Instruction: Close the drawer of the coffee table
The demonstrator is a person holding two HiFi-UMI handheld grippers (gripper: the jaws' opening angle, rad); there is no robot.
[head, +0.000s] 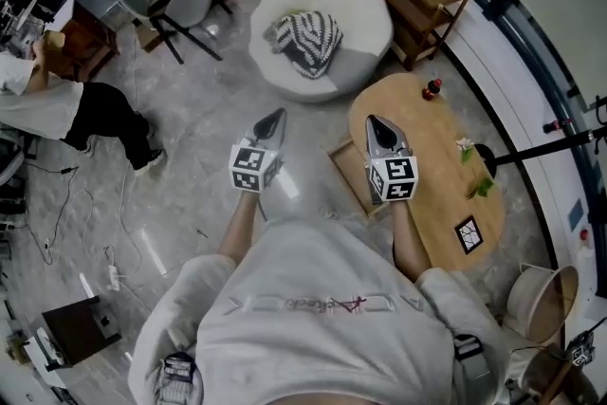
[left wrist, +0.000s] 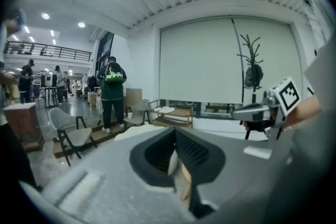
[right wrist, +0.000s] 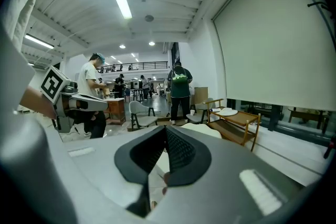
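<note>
Head view first: oval light-wood coffee table (head: pixel 438 139) at picture right, smooth flat top, and out of its left flank a shallow, box-shaped wooden drawer (head: pixel 348 172), pulled open over the glossy pale stone floor. Right gripper (head: pixel 373 122) poised just above and beside that drawer, left gripper (head: pixel 277 119) well off to the left, so clearly the right hand nearer. Slide line of the drawer running across the picture, toward the table; judged a push rightward on its open front. Over to the left gripper view: grey moulded body, ribbed black pads pressed together, nothing pinched, nose aimed out at the room, drawer out of sight. Right gripper view: same story, dark ribbed pads closed tight and empty, no drawer in view.
</note>
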